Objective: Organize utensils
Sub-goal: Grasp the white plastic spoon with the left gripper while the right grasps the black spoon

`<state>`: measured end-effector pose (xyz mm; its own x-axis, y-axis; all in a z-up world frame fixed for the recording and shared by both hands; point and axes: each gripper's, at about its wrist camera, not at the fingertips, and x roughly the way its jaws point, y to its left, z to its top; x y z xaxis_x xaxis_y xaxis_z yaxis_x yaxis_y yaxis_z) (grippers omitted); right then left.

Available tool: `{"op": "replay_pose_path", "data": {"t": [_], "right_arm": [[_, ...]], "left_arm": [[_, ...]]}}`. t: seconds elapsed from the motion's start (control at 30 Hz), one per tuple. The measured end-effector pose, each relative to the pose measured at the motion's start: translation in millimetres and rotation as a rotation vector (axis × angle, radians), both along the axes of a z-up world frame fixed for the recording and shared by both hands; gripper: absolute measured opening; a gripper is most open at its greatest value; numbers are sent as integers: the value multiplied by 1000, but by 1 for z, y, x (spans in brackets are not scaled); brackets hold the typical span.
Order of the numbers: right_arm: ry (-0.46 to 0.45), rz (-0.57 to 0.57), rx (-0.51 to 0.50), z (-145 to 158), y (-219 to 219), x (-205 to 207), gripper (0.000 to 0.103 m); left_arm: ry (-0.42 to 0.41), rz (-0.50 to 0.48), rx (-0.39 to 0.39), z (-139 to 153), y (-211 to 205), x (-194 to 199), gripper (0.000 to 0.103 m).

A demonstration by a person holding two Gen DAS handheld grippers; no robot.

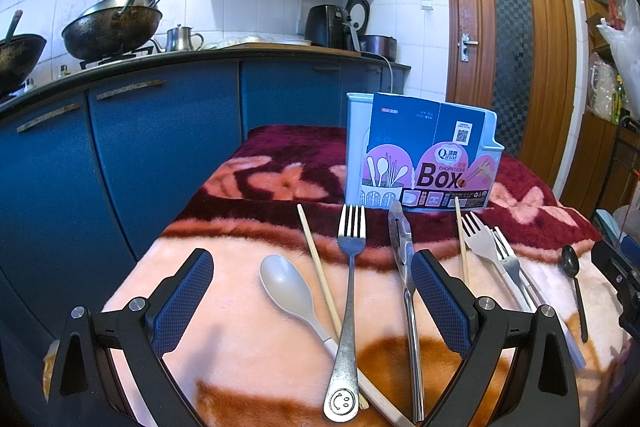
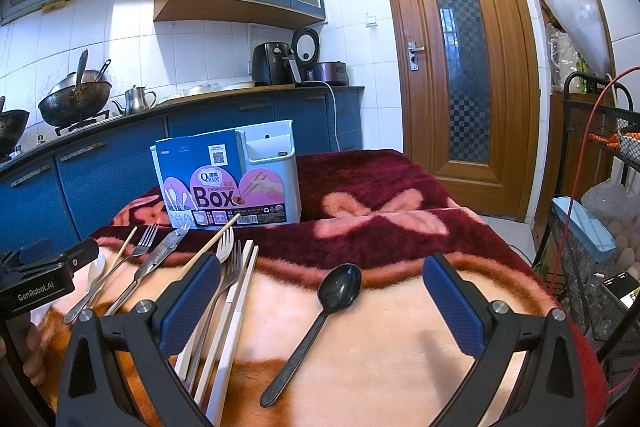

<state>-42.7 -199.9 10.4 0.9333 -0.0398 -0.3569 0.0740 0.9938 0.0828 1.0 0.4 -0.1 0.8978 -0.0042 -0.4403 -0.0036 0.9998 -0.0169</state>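
Observation:
Utensils lie in a row on a pink and maroon blanket (image 1: pixel 248 355). My left gripper (image 1: pixel 312 263) is open just above a grey spoon (image 1: pixel 286 285), a wooden chopstick (image 1: pixel 318 273) and a metal fork (image 1: pixel 350 291). A metal knife (image 1: pixel 404 259) lies by its right finger. Farther right lie a pale plastic fork (image 1: pixel 478 241) and a black spoon (image 1: pixel 571 267). My right gripper (image 2: pixel 322 265) is open around the black spoon (image 2: pixel 320 315), with white chopsticks (image 2: pixel 236 311) by its left finger. The "Chopsticks Box" holder (image 1: pixel 424 155) (image 2: pixel 228 183) stands upright behind the row.
Blue kitchen cabinets (image 1: pixel 160 147) run close along the table's left side, with woks (image 1: pixel 112 27) on the stove above. A wire rack (image 2: pixel 592 211) with bags and a red cable stands right of the table. A wooden door (image 2: pixel 456 67) is behind. A hand (image 2: pixel 32 351) holds the left gripper.

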Motion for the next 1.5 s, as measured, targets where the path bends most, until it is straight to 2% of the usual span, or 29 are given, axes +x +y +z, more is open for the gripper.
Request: {"op": "replay_pose_path", "data": {"t": [0.13,0.23,0.53,0.63,0.8,0.97,1.07,1.17,1.27,1.33,1.5], "right_arm": [[23,15,2,2,-1,4,103],[67,15,41,5,-10,10,103],[251,15,42,13,-27,27,103],[309,25,49,14,-33,34,103],[414,51,56,11,-36,47,92],[520,91,106,1,-37,63,78],[560,110,129,-4,-38,70,66],[594,122,135,-7,-37,76,59],[617,135,150,-9,-37,82,57],[621,138,149,-9,-37,85,56],[630,144,157,-9,-40,88,51]], "left_arm": [[1,3,-1,3,0,0,99],[2,0,2,5,3,-1,99],[48,3,-17,24,22,10,99],[89,11,2,29,30,18,99],[172,10,8,28,41,36,99],[313,-1,-64,16,56,56,99],[383,-24,-115,8,63,65,87],[457,-40,-175,1,69,72,77],[520,-55,-232,-6,72,78,68],[542,-53,-230,-12,71,80,61],[556,-84,-239,-16,69,81,57]]}}
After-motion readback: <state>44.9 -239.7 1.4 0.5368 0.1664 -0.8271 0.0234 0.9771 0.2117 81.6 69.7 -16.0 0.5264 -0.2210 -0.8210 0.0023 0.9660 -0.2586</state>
